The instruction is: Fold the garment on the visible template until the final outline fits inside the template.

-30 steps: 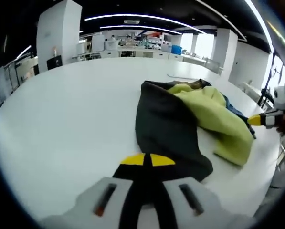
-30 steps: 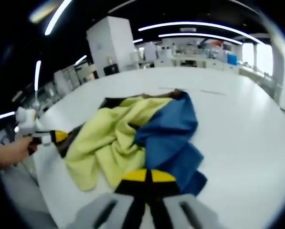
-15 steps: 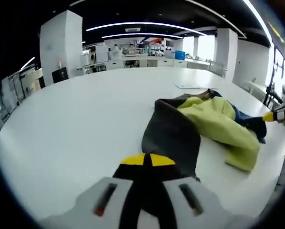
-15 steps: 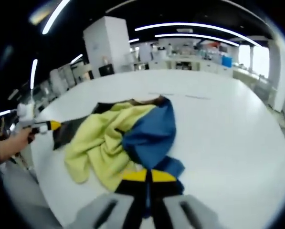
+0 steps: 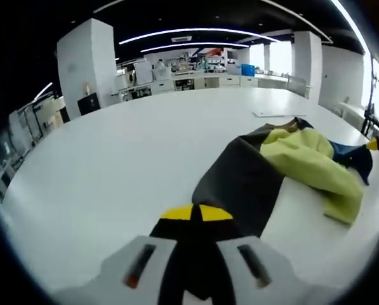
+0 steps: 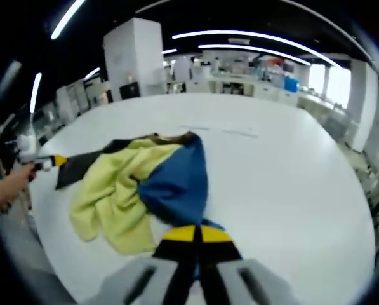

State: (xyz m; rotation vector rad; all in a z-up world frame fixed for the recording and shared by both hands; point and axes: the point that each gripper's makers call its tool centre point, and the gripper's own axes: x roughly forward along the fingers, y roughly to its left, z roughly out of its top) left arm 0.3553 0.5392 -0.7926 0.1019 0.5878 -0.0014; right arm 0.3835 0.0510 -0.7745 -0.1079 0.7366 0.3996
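A garment with a dark grey panel (image 5: 240, 184), a yellow-green part (image 5: 310, 159) and a blue part (image 5: 354, 155) lies bunched on the white table (image 5: 113, 165). My left gripper (image 5: 195, 213) is shut on the dark panel's near edge. Its yellow tip (image 6: 54, 161) also shows far left in the right gripper view, held by a hand (image 6: 11, 187). My right gripper (image 6: 195, 234) is shut on the blue part (image 6: 176, 181), beside the yellow-green part (image 6: 110, 197). The right gripper's yellow tip (image 5: 373, 143) shows at the far right of the left gripper view. Thin template lines (image 6: 221, 131) lie beyond the garment.
The table's far half is bare white surface (image 6: 284, 171). A white pillar (image 5: 84, 67) and lab benches (image 5: 202, 67) stand beyond the table. The table's near edge (image 6: 56, 254) runs close by the person's hand.
Both grippers have drawn back and apart with the cloth in them. The dark panel and the blue part are stretched out longer, and the bunched middle lies flatter.
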